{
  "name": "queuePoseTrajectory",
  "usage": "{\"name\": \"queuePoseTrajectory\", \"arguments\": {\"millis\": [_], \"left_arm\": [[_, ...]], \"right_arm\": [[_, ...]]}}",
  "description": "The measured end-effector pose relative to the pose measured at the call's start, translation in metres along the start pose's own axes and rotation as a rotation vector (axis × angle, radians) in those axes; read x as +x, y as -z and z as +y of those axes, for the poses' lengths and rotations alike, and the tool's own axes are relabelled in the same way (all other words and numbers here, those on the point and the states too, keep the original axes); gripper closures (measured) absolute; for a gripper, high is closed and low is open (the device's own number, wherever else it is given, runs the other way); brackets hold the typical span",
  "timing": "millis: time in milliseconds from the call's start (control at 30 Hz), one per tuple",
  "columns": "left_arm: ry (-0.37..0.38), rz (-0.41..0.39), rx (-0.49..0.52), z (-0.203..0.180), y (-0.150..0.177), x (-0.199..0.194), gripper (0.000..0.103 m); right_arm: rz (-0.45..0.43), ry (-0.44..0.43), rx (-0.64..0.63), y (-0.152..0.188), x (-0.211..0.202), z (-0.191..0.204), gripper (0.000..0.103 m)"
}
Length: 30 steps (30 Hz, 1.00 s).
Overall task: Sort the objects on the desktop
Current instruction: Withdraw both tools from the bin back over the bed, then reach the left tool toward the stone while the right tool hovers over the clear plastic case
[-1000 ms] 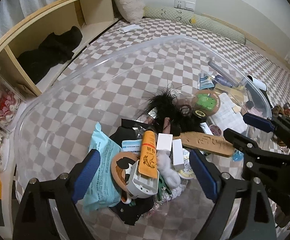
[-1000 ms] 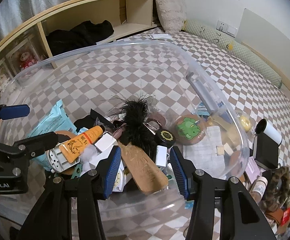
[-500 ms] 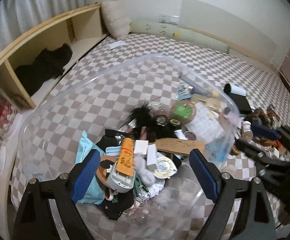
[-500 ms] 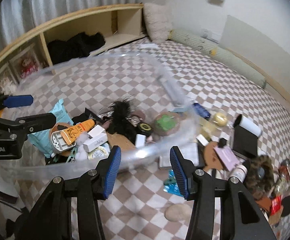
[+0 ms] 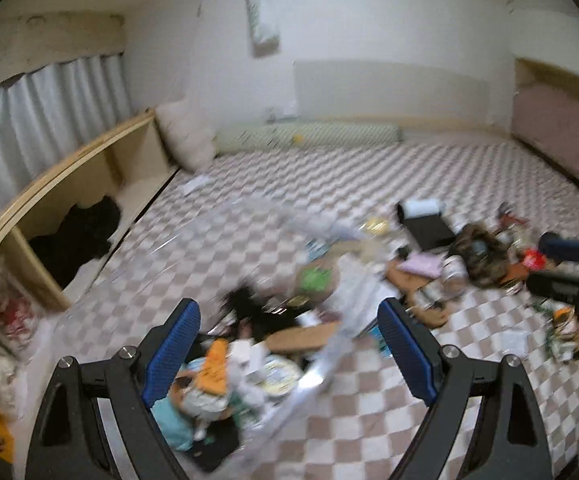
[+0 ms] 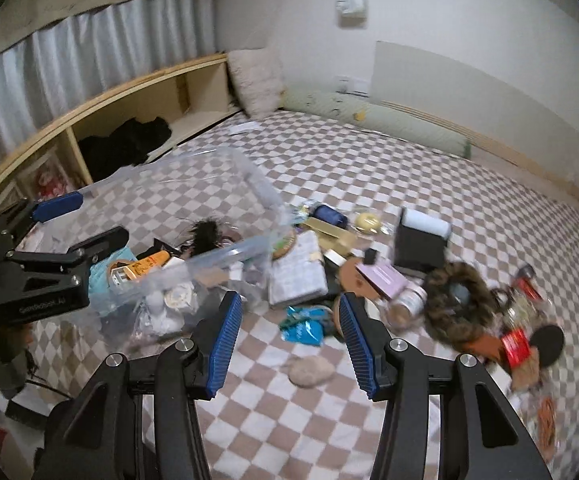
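One clear plastic bin (image 6: 225,208) sits on the checkered bed (image 6: 409,184), ahead and left of the right gripper (image 6: 289,340). The left gripper (image 5: 289,356) hangs over the bin. Both grippers' fingers (image 6: 225,336) are spread wide, holding nothing.

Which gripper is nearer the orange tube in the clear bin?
Left. The left gripper sits right over the clear bin, with the orange tube beside its left finger. The right gripper is off to the bin's right, above bare checkered mat.

Motion blur smears the clear plastic bin (image 5: 249,240) and its contents in the left wrist view; small items far right (image 6: 529,320) stay indistinct, cut by the frame edge.
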State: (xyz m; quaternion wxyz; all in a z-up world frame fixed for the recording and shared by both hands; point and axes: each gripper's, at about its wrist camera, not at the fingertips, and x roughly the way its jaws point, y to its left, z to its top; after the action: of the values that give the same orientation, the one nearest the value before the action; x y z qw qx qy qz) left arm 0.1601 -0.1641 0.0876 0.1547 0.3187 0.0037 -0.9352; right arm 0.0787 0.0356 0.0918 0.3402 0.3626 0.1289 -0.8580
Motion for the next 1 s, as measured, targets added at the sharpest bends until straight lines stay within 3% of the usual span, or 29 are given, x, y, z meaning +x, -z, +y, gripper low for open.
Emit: {"name": "queuePoseTrajectory", "arguments": {"millis": [233,367,467,600,767,1000], "left_arm": [[0.077,-0.037,0.027,-0.053,0.006,-0.005,0.012],[0.11,0.032,0.119,-0.091,0.01,0.011,0.012],[0.128,0.073,0.139,-0.113,0.014,0.031,0.012],[0.139,0.108,0.179,-0.141,0.021,0.056,0.012],[0.196,0.157,0.183,-0.165,0.029,0.09,0.012],[0.228,0.124,0.224,-0.184,0.04,0.122,0.012]], "right_arm": [[-0.011,0.112,0.101,0.041,-0.039,-0.048,0.052],[0.012,0.142,0.168,0.067,-0.04,-0.08,0.051],[0.051,0.173,0.191,0.087,-0.03,-0.096,0.023],[0.097,0.219,0.16,0.105,-0.014,-0.106,0.023],[0.123,0.235,0.208,0.118,0.003,-0.126,0.023],[0.139,0.258,0.339,0.137,0.03,-0.159,0.023]]}}
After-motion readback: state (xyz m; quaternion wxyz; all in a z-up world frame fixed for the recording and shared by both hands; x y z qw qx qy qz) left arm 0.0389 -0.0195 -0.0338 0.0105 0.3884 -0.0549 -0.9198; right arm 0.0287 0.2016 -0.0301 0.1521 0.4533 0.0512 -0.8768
